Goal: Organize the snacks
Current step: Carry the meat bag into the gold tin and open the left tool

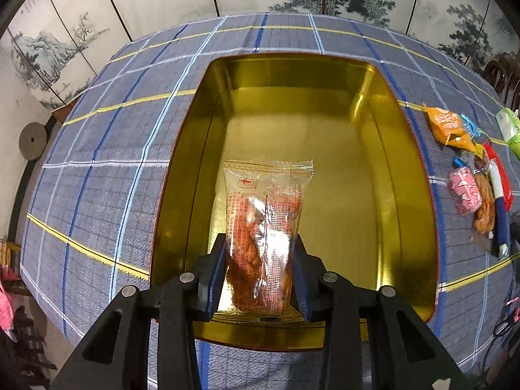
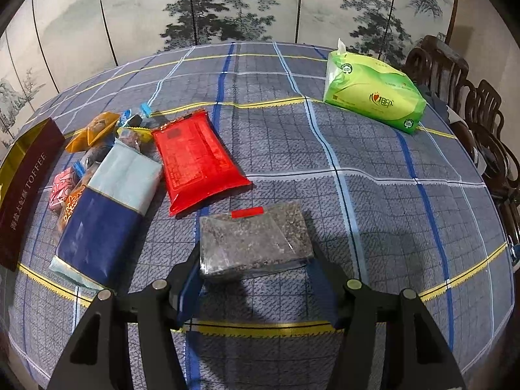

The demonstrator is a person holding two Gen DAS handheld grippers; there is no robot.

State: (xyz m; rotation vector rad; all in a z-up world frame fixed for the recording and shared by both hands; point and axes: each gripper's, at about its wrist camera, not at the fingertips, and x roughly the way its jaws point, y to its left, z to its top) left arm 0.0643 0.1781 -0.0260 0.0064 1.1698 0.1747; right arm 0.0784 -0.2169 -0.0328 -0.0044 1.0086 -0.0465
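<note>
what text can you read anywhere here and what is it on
"TOFFEE": on the maroon side of the tin, after Chinese characters too blurred to read.
Green tissue pack: red logo and round seals, unreadable.
Red packet: print too blurred.
Clear snack packet in the left fingers: red print too small.

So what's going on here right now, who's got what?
The left tongs are shut on a clear-wrapped reddish snack packet, holding it over the empty gold tin. The right tongs are open around a clear pack of dark seeds lying on the plaid tablecloth. The remaining snacks, including a red packet and a blue-and-white packet, sit beside the tin; a green tissue pack lies farther back.
</note>
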